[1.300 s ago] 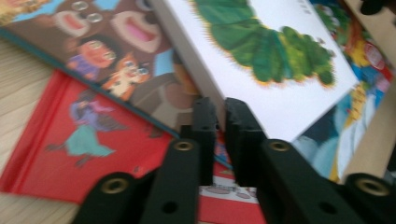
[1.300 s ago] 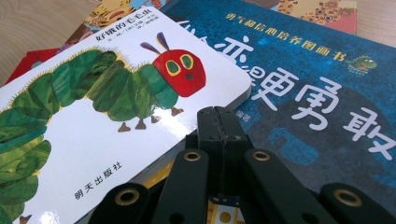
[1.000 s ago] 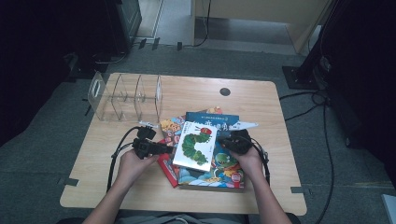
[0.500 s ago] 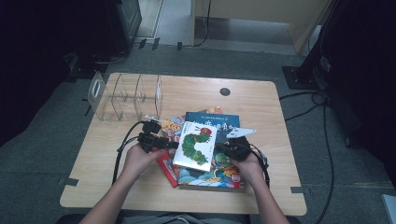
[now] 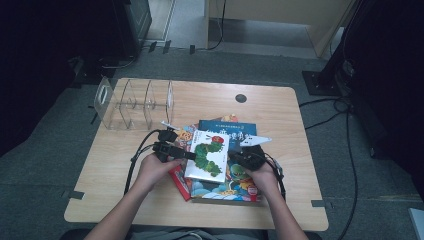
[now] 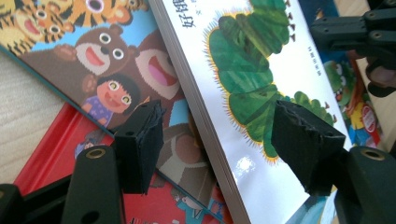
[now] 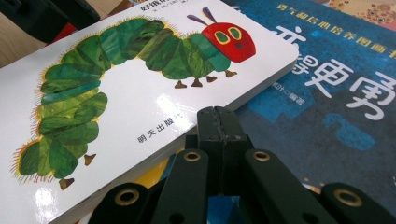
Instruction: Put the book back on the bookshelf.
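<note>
Left gripper view: left hand-held gripper (image 6: pixel 219 140) spread wide, jaws just opened further, foam pads (image 6: pixel 140 144) clear of the caterpillar book (image 6: pixel 261 79). Near edge of that white book running up between the two jaws, one pad over the bear-and-tiger book (image 6: pixel 107 51) beneath, the other over the white cover; no pressing on either face. Red book (image 6: pixel 56 154) lowest at that side, bare worktop (image 6: pixel 18 102) beyond it.

Right gripper view: right hand-held gripper (image 7: pixel 218 122) pressed together, nothing seen between the jaws, tips right at the book's (image 7: pixel 140 93) opposite edge and seemingly wedged just under it, that side riding a little above the blue book (image 7: pixel 336 93). Whether tips touch the edge: cannot quite tell.

High view: caterpillar book (image 5: pixel 209 155) on top of the pile at the middle of the worktop (image 5: pixel 280 107), long axis running away from the person with a slight tilt to the right at the far end. Left hand-held gripper (image 5: pixel 176 151) just beside its left long edge, right hand-held gripper (image 5: pixel 235 157) at its right long edge; both about equally near, one on each flank. Forearms coming in from the bottom, hands low and level, both pointing inward toward the book. Clear divider rack (image 5: pixel 132 102) well apart at the far left corner.

Likely next: closing on the near edge from the left, so alignment of that edge inside the open jaws matters most.
</note>
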Demonstrator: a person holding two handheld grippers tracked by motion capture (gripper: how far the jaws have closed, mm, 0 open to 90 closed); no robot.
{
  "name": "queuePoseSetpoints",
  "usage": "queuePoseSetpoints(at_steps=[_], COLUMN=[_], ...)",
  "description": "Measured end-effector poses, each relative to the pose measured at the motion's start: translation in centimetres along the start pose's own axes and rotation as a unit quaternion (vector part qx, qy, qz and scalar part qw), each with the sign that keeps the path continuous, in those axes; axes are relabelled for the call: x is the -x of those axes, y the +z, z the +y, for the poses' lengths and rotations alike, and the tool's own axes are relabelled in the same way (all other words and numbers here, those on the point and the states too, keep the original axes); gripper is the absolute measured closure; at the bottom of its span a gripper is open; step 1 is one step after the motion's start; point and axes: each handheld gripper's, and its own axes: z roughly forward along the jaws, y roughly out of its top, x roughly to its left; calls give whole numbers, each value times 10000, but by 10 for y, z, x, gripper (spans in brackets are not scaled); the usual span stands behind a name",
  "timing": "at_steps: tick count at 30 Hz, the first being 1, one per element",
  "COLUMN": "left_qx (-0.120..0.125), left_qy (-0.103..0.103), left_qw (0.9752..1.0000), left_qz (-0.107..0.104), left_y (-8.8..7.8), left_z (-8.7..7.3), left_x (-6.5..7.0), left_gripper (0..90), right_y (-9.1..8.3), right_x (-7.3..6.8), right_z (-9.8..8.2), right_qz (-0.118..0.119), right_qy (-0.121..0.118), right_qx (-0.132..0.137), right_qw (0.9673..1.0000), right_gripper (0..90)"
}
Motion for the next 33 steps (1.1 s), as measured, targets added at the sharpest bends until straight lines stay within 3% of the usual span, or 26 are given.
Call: queuePoseSetpoints(at_steps=[7, 22, 29, 33], left_qx=[-75, 1, 92, 34], left_qy=[-59, -197, -299, -286], left_qw=[10000, 9998, 9995, 9996], left_qz=[8, -46, -109, -1], left_y=[4, 0, -3, -3], left_z=[-3, -13, -19, -20], left_x=[3, 1, -3, -5], left_gripper=[350, 352, 357, 355], right_y=[4, 5, 12, 16], right_x=[1, 3, -6, -12], right_z=[5, 6, 9, 11], right_qz=[78, 229, 387, 439], right_qy=[65, 153, 42, -8], right_qx=[-52, -110, -113, -140], right_qw=[9999, 9996, 9992, 9989], right_gripper=[900, 900, 900, 900])
